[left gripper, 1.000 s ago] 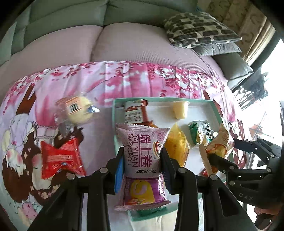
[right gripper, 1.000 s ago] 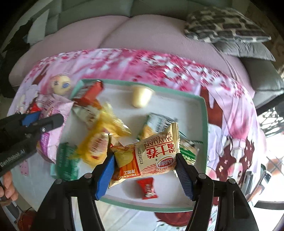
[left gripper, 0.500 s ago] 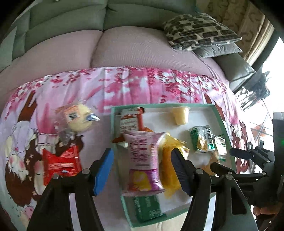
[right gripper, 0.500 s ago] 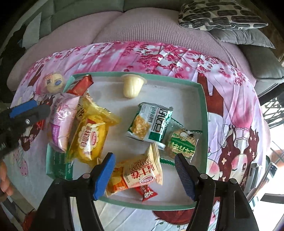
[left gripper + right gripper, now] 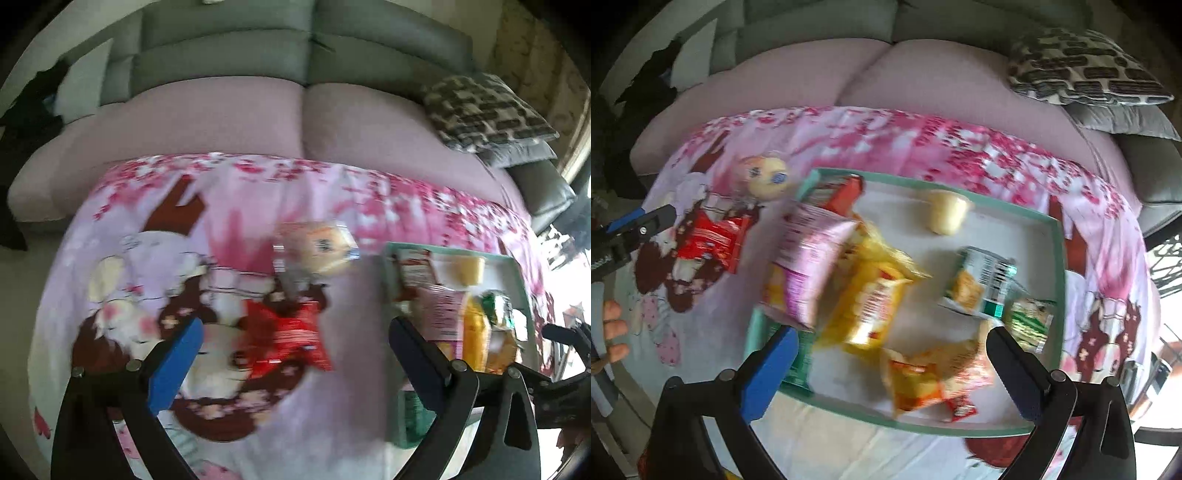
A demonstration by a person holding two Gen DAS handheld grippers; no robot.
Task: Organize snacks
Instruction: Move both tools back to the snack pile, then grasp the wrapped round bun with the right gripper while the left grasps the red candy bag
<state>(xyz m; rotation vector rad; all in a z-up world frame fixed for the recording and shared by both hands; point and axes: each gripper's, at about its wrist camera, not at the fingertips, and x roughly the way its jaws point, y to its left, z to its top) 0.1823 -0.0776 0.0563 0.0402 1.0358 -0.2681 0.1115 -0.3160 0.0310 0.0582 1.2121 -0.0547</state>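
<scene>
A green-rimmed tray [image 5: 1057, 258] is seen on a pink cherry-blossom cloth [image 5: 886, 133] spread over a sofa [image 5: 923, 74]. Most of the snacks already lie in the tray: a pink roll-cake packet [image 5: 809, 254], a yellow cake packet [image 5: 875, 306], a green cracker packet [image 5: 979, 284], an orange-yellow packet [image 5: 931, 373] near the front rim, and a small pale jelly cup [image 5: 947, 212].

Two items are left on the cloth outside the tray, to its left: a red foil packet [image 5: 291, 339] and, beyond it, a round bun in clear wrap [image 5: 321, 247].

The red packet is judged light, soft and crinkly, with slippery foil. It would best be pinched across its flat middle or at a sealed end. The bun is judged squashable, so a gentle grip across its width would be wanted.

The left gripper [image 5: 295, 347] is held low over the cloth, its fingers spread wide with the red packet between them but not touched. The right gripper [image 5: 890, 350] is held above the tray's front edge, its fingers likewise wide apart and nothing held. Both views are blurred.
</scene>
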